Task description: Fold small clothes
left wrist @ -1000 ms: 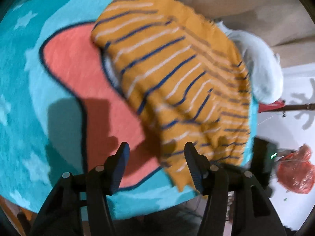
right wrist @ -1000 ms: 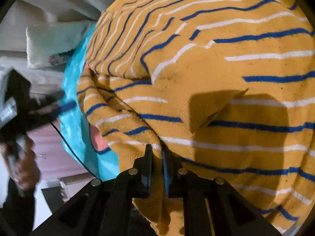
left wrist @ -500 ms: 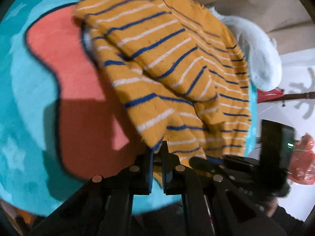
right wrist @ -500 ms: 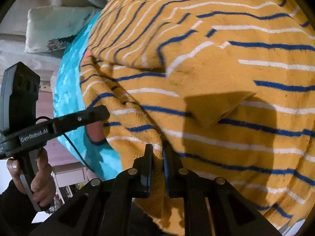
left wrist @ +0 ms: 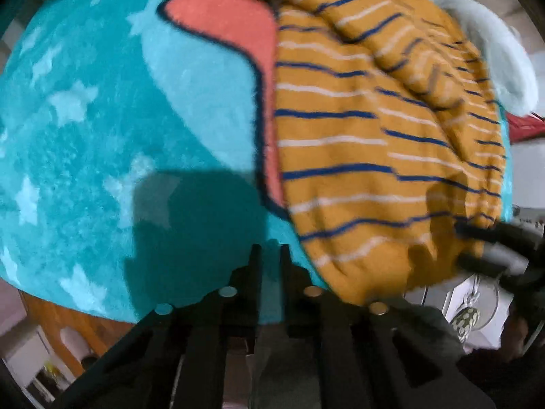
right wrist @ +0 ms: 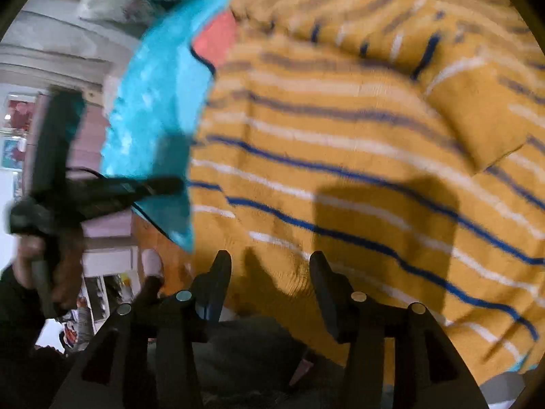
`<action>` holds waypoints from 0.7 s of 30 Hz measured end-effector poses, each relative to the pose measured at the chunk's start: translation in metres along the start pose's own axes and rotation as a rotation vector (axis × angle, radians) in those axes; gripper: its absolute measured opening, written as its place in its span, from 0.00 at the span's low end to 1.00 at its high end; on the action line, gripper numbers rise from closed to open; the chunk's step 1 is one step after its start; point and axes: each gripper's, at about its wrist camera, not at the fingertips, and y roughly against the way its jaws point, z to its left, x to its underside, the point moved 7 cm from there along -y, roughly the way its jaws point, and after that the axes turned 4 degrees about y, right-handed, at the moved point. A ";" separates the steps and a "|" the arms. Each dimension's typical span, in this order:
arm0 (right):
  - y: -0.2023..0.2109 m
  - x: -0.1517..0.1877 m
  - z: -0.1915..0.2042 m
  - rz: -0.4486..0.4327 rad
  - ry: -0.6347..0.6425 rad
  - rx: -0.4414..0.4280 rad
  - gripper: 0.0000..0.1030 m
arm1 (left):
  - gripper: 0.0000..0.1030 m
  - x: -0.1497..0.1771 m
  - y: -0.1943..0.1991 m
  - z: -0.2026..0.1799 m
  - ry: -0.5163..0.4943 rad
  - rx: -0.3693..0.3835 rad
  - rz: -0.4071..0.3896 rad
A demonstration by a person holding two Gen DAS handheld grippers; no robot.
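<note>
- Left wrist view: the left gripper (left wrist: pixel 270 255) points down at a turquoise star-patterned rug (left wrist: pixel 102 136) with a coral patch outlined in dark blue (left wrist: pixel 224 17).
- Its jaws stand narrowly apart and are opening; only bare rug shows in the gap, and nothing is held.
- The mustard striped sweater (left wrist: pixel 368 143), with navy and white stripes, lies folded over itself on the right part of the rug, its near edge just beside the gripper's right finger but apart from it.
- A pale plush cushion (left wrist: pixel 494 54) lies beyond the sweater at upper right.
- At the right edge, the tips of the other gripper meet the sweater's lower right corner; the picture is too blurred there to tell contact.

- Right wrist view: the right gripper (right wrist: pixel 269 269) hangs over the sweater's (right wrist: pixel 357 170) near hem.
- Its jaws are well apart and opening; cloth lies beneath the gap, yet the pads do not press it.
- A small flap of the sweater is turned over at upper right.
- The rug (right wrist: pixel 150 109) shows to the left of the sweater.
- The left gripper (right wrist: pixel 160 185), blurred, appears at left over the rug's edge, carried by a hand (right wrist: pixel 51 266).
</note>
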 end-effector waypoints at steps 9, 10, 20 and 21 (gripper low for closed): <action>0.143 0.015 -0.129 -0.317 -0.309 0.159 0.64 | 0.57 -0.013 0.076 -0.123 -0.211 0.175 -0.229; 0.153 0.018 -0.146 -0.331 -0.344 0.187 0.64 | 0.57 -0.021 0.076 -0.148 -0.241 0.202 -0.223; 0.180 0.026 -0.283 -0.334 -0.486 0.300 0.64 | 0.59 -0.070 0.015 -0.289 -0.402 0.219 -0.119; 0.176 0.026 -0.289 -0.323 -0.484 0.307 0.64 | 0.59 -0.071 0.009 -0.294 -0.407 0.213 -0.111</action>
